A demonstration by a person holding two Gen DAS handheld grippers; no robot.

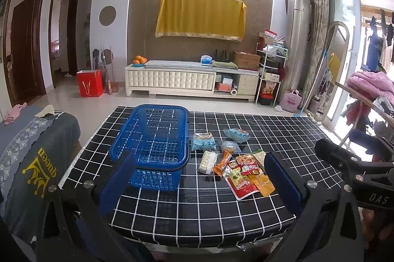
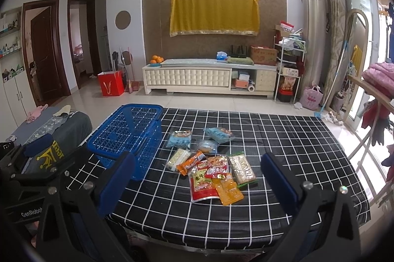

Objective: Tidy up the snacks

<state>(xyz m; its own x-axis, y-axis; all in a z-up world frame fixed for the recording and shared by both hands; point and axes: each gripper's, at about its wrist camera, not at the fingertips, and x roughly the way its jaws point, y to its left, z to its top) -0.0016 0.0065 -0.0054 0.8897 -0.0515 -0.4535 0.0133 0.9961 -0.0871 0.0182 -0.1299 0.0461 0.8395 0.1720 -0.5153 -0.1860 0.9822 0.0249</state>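
Both the left gripper (image 1: 200, 184) and right gripper (image 2: 197, 182) hover with fingers spread apart, empty, above snack packets (image 2: 211, 171) beside a blue basket (image 1: 152, 139)

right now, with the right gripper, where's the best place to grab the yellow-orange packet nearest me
Probably its near free edge. The yellow-orange packet lies flat, its far end tucked among the red packets, its near end bare on the checked tablecloth. Come down from above with the open right gripper and pinch that thin edge.

Snack packets (image 2: 211, 168) lie clustered beside empty blue basket (image 2: 128, 136)
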